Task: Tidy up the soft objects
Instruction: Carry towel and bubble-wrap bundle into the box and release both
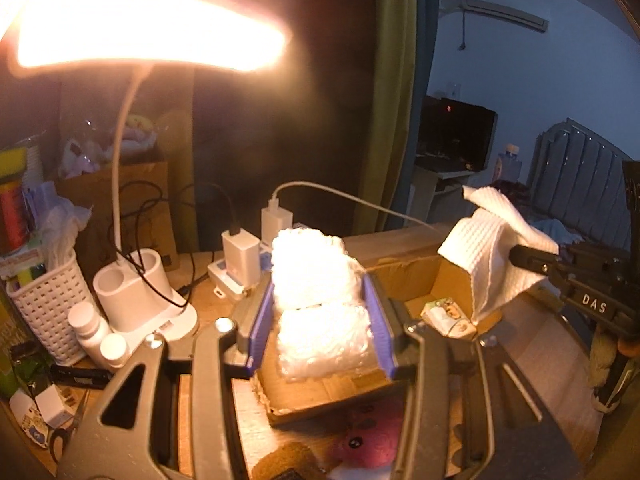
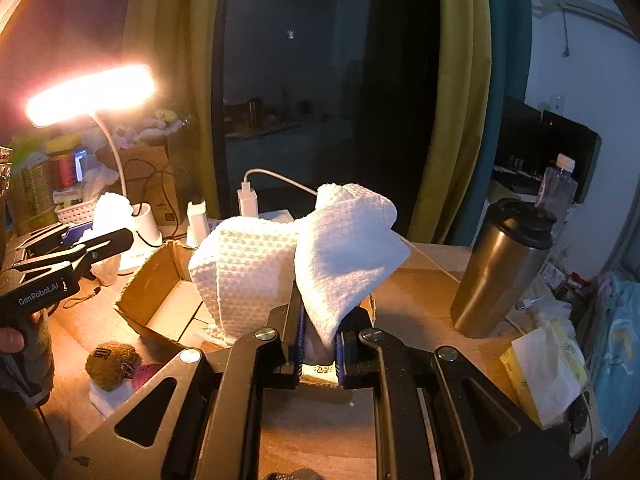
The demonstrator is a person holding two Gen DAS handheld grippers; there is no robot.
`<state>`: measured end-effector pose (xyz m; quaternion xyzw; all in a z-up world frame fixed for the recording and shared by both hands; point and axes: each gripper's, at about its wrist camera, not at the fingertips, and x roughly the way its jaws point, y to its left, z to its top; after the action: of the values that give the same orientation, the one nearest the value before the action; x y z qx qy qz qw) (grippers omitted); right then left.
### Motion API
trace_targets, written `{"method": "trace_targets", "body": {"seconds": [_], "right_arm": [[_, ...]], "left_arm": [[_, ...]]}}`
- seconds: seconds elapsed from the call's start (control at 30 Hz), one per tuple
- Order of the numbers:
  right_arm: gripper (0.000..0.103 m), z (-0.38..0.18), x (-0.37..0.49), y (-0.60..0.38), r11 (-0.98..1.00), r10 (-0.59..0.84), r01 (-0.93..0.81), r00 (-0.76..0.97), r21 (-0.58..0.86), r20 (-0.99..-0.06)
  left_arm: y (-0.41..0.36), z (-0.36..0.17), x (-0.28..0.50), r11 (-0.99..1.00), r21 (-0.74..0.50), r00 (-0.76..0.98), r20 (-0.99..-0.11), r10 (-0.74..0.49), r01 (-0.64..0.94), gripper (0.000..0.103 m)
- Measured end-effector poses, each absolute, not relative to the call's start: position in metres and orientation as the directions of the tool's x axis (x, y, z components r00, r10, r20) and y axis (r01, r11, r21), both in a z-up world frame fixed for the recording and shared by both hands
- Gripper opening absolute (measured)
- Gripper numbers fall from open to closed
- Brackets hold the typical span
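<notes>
The left gripper [image 1: 320,316] had its fingers clamped on a bubble wrap wad [image 1: 316,280] above the cardboard box [image 1: 416,276]. The right gripper [image 2: 318,344] pinched a white towel [image 2: 304,256] over the same box, above the surface [image 2: 416,300].

White waffle-textured cloth [image 2: 304,264], clear bubble wrap [image 1: 320,312], brown cardboard box [image 2: 160,292], pink plush [image 1: 372,440], steel-grey tumbler [image 2: 496,272], black lid.

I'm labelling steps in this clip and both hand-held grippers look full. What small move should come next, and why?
Probably lower the right hand-held gripper and release the white cloth into the cardboard box. The cloth hangs above the open box, while the left hand-held gripper holds bubble wrap over the box's near flap, further from any drop.
</notes>
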<state>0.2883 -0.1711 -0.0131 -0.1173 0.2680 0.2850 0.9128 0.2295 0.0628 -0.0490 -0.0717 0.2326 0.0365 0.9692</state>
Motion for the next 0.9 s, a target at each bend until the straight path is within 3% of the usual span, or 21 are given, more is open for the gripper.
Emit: {"method": "trace_targets", "body": {"seconds": [0.77,0.9], "right_arm": [[0.013,-0.084,0.325,-0.15,0.785,0.421,-0.619,0.569,-0.031,-0.707],[0.026,-0.086,0.324,-0.151,0.79,0.4,-0.612,0.568,-0.044,-0.719]], "left_arm": [[0.07,-0.104,0.277,0.98,-0.086,0.783,-0.616,0.089,-0.179,0.046],[0.072,-0.105,0.278,0.977,-0.095,0.773,-0.628,0.088,-0.189,0.053]]}}
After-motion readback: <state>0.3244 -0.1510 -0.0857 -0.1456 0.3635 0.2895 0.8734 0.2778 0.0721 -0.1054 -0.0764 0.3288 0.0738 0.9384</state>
